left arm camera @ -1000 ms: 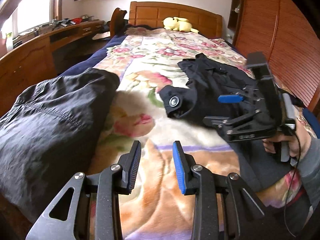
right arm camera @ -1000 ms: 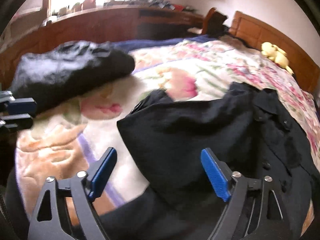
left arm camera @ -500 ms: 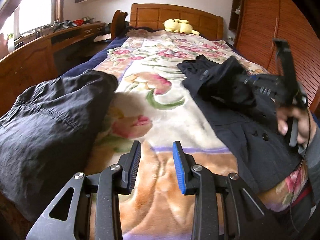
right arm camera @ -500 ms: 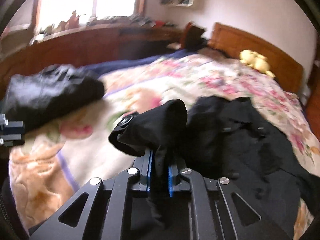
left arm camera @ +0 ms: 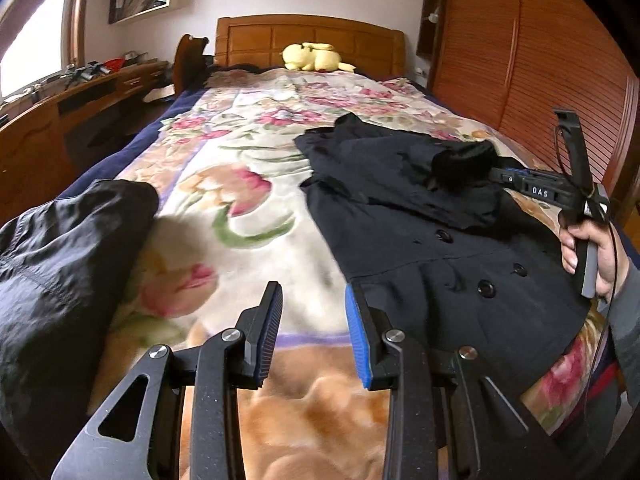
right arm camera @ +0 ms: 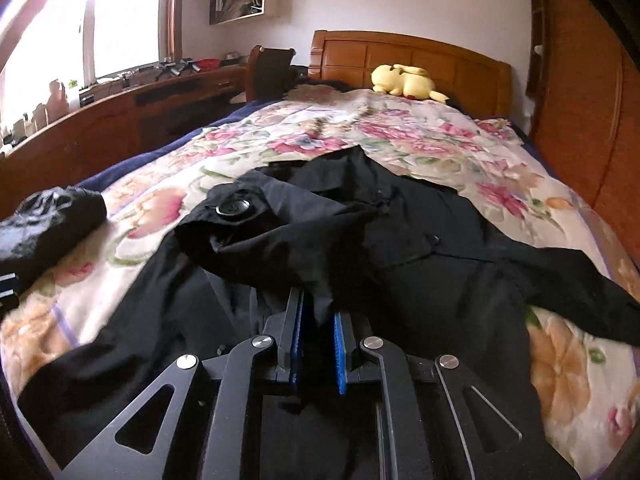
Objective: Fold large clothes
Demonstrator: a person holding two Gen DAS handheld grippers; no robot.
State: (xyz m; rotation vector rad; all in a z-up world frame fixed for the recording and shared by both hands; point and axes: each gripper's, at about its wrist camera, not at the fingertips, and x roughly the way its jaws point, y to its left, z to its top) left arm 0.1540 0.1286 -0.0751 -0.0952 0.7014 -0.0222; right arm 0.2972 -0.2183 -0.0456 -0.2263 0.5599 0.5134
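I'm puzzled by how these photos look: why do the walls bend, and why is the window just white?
Both views curve because of a fisheye lens: the wardrobe bows in the left wrist view. In the right wrist view the window is blown out white by daylight. The black coat loses detail in the dark, and the blanket nearest the left claw is blurred.

Floral bed (left arm camera: 248, 160): black coat (left arm camera: 420, 248), dark garment (left arm camera: 60, 264), plush (left arm camera: 312, 58).

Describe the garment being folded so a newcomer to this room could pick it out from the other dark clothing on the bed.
Start at the floral bedspread. The black coat lies spread flat on the side nearer the slatted wooden wardrobe, one sleeve pinched in the right gripper. Its round buttons set it apart from the shiny, crumpled dark garment heaped at the opposite edge.
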